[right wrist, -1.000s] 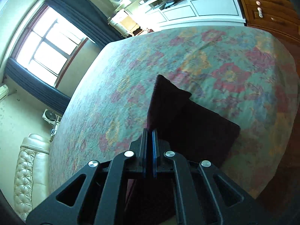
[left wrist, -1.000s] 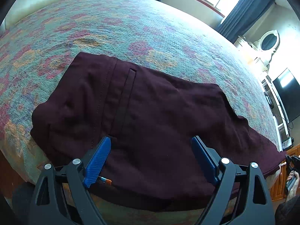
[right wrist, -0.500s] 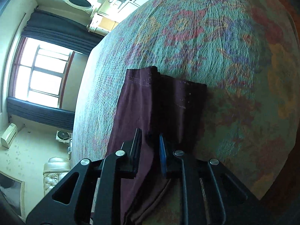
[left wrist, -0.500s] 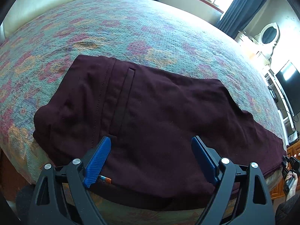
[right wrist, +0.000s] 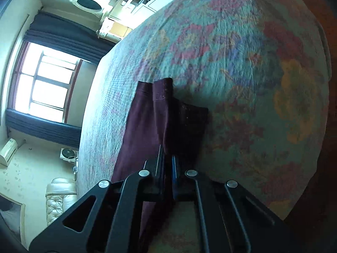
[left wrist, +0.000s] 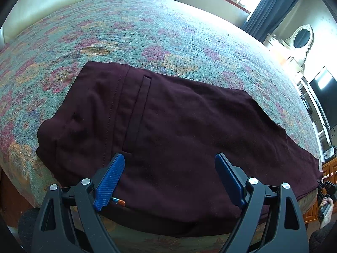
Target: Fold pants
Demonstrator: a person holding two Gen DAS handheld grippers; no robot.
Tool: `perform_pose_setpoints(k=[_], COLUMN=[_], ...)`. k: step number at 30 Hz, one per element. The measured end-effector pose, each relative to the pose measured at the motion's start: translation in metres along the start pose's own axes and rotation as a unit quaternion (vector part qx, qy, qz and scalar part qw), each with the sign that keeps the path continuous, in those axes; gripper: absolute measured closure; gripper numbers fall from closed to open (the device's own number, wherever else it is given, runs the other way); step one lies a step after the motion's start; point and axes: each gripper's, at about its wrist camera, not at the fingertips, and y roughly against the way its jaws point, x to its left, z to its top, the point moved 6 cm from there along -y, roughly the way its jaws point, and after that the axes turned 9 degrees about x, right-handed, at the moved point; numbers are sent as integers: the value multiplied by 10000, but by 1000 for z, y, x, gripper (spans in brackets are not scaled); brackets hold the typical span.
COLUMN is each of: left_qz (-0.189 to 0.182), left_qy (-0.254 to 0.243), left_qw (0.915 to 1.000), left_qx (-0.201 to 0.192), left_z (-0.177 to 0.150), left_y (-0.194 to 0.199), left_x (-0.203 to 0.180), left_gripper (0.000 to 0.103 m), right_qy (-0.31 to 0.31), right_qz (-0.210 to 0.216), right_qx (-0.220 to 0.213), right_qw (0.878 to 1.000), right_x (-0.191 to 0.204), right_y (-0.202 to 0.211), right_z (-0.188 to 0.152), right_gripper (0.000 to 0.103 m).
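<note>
So on the left side, my left tongs (left wrist: 169, 178) were spread wide and gripping nothing, just hovering over the near edge of the pants (left wrist: 168, 130) around the waist end. The pants were lying flat on the bed (left wrist: 147, 27), close to the near edge of it, waist to the left with the back pocket slit (left wrist: 138, 113) facing up, and the legs running off to the right. From what I could see they looked already doubled lengthwise, one leg stacked on the other, though I couldn't really confirm that from the top layer alone. The fabric was pretty smooth, only a few rumples near the waistband.

Over on the right, the right tongs (right wrist: 166, 162) were clamped on the pants near the cuffs (right wrist: 162, 90). The blue pads were nearly together with a pinch of dark fabric between them, and the hem end was bunched into a couple of upright pleats ahead of the tongs instead of lying flat. That view was a bit motion blurred, so I wouldn't swear to how many layers were in the grip.

Progress-wise I'd call it early to middle: laid out and maybe folded in half the long way, but the crosswise fold, cuffs up to the waist, wasn't done. The grip for it looked set.
</note>
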Motion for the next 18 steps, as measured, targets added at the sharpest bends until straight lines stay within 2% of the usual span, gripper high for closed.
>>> perform_pose_setpoints(k=[9,14,18], left_qz=[-12,68,136], left_qy=[-119,-187,-191], left_qw=[9999,9998,9997], left_qx=[-21,-49,-62], left_z=[-1,-3,-3], left_y=[0,-2,-2], left_x=[0,-2,-3], left_gripper=[17,16,16], right_qy=[217,-2,-323], right_qz=[-33,222,433], right_qx=[-8,-70,-89], right_qw=[9998,9997,9985], right_x=[8,-3,-10], right_y=[20,29,28], right_z=[0,12,18], right_gripper=[96,95,79])
